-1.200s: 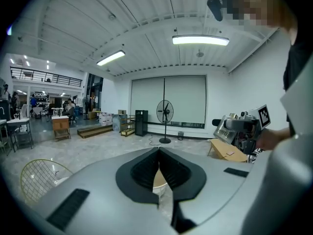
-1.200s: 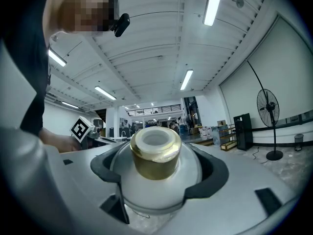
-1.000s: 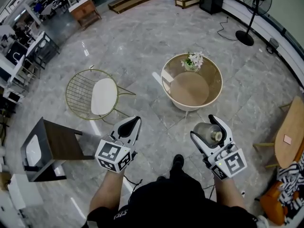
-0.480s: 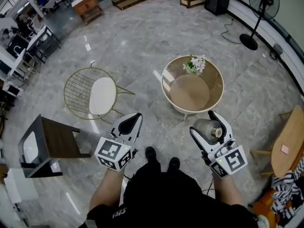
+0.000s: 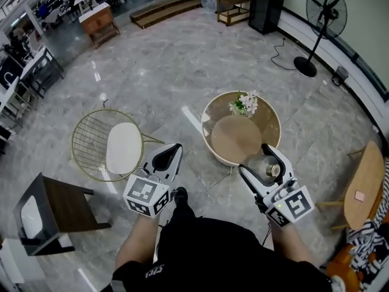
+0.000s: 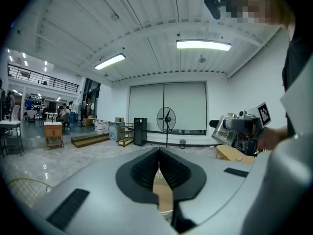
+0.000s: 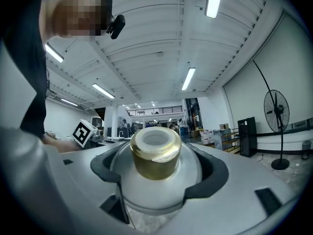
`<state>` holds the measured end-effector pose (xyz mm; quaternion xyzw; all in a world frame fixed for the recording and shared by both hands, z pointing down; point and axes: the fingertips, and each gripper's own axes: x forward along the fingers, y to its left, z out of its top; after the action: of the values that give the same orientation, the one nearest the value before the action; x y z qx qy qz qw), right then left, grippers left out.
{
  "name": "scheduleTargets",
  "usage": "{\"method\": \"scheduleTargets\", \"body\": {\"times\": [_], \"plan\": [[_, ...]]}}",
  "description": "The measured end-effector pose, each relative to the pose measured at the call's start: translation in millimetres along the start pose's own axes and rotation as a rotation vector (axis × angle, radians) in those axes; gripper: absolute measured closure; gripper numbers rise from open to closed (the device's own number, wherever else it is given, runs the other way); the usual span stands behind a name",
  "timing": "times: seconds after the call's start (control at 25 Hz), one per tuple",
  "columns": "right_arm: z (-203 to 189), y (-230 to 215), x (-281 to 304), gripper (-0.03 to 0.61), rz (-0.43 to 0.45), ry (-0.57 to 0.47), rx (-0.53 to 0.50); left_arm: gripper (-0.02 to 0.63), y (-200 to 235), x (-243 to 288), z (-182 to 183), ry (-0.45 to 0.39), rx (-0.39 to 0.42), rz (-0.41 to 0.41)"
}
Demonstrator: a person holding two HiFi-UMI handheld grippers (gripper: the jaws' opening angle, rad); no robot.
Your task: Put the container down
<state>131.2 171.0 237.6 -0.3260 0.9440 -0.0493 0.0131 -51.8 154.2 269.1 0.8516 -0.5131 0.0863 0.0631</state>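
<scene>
Head view has the pale round table with a raised rim (image 5: 234, 139) sitting lower in the frame than half a second ago, just above the right gripper (image 5: 254, 158), so the set-down spot looks nearly within reach. Right gripper view adds what is hard to read there: its fingers pinch the frosted silver container with gold neck and white cap (image 7: 155, 177) around its belly. The left gripper (image 6: 158, 156) has its fingers pressed together on nothing.
</scene>
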Motion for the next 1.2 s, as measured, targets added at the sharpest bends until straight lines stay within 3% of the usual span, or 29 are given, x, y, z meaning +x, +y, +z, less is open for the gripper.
{"method": "scheduleTargets", "body": {"times": [0.4, 0.6, 0.92, 1.2], "plan": [[19, 5, 163, 0.23, -0.122, -0.047, 0.042, 0.598, 165, 31, 24, 0.024, 0.045, -0.117], [24, 3, 214, 0.23, -0.191, -0.066, 0.045, 0.598, 227, 36, 31, 0.026, 0.058, -0.152], [9, -19, 250, 0.23, -0.269, -0.029, 0.07, 0.598, 272, 63, 20, 0.031, 0.023, -0.194], [3, -67, 253, 0.23, -0.293, -0.015, 0.07, 0.598, 272, 120, 21, 0.044, 0.012, -0.215]]}}
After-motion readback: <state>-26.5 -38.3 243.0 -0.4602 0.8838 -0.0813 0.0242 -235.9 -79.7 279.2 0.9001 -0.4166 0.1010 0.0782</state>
